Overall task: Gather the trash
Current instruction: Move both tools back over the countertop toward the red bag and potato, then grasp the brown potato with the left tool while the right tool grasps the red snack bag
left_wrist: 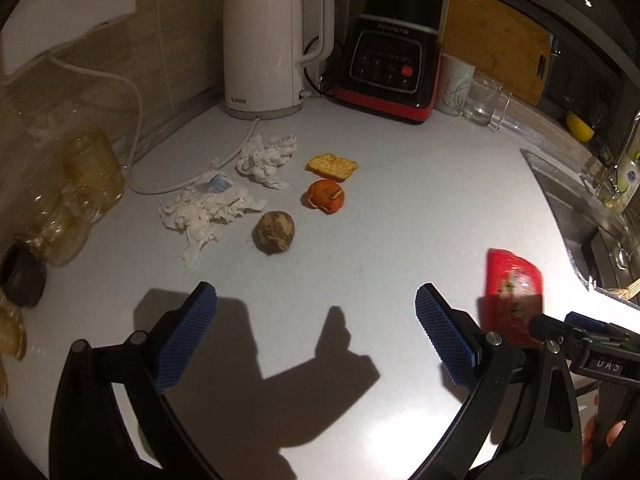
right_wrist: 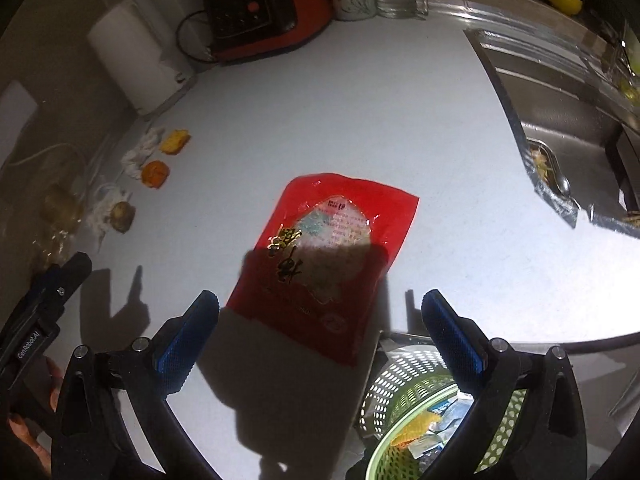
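A red plastic snack wrapper (right_wrist: pixel 324 260) lies flat on the white counter, just ahead of my open, empty right gripper (right_wrist: pixel 320 328); it also shows in the left wrist view (left_wrist: pixel 510 292). A green perforated trash basket (right_wrist: pixel 420 412) with scraps inside sits below the counter's edge under my right finger. My left gripper (left_wrist: pixel 316 332) is open and empty above bare counter. Ahead of it lie two crumpled tissues (left_wrist: pixel 208 208) (left_wrist: pixel 266 158), a brown lump (left_wrist: pixel 274 232), an orange peel (left_wrist: pixel 326 196) and a yellow peel piece (left_wrist: pixel 332 166).
A white kettle (left_wrist: pixel 272 40) with its cord, a black-and-red blender base (left_wrist: pixel 390 60), a cup (left_wrist: pixel 456 84) and a glass (left_wrist: pixel 484 100) stand at the back. Amber glassware (left_wrist: pixel 92 176) is at the left. A steel sink (right_wrist: pixel 568 128) is at the right.
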Tool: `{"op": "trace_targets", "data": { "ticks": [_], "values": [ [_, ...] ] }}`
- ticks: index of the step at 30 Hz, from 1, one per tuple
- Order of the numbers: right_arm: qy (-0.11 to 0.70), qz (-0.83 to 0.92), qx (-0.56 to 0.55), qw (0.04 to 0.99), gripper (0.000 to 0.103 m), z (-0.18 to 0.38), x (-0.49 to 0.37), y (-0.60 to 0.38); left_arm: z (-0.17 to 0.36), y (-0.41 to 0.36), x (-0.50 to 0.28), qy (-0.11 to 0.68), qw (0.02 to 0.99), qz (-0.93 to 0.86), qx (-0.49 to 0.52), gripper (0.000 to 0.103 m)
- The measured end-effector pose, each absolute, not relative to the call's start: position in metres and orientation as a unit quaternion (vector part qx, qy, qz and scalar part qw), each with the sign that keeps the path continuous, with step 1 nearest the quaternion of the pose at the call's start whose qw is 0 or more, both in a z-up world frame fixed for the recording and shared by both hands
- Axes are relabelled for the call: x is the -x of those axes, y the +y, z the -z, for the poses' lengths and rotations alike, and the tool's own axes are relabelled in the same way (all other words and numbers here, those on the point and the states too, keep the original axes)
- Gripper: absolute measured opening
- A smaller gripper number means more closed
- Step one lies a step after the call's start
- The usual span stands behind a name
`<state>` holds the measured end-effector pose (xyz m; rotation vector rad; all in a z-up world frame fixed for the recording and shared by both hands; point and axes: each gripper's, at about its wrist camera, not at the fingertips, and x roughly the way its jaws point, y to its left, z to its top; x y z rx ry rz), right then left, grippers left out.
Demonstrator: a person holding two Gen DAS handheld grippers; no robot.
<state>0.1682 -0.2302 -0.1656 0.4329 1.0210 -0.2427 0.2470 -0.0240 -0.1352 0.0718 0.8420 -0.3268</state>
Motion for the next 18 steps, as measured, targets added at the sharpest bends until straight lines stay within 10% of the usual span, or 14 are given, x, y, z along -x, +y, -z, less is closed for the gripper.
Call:
{"op": "trace_targets", "data": {
  "ticks": [18],
  "values": [
    [0.492, 0.126, -0.196, 0.839, 0.101, 0.179, -0.190, -0.222, 0.177, -0.022, -0.313, 0.446, 0.878, 0.170, -0.025, 0.074]
  ]
}}
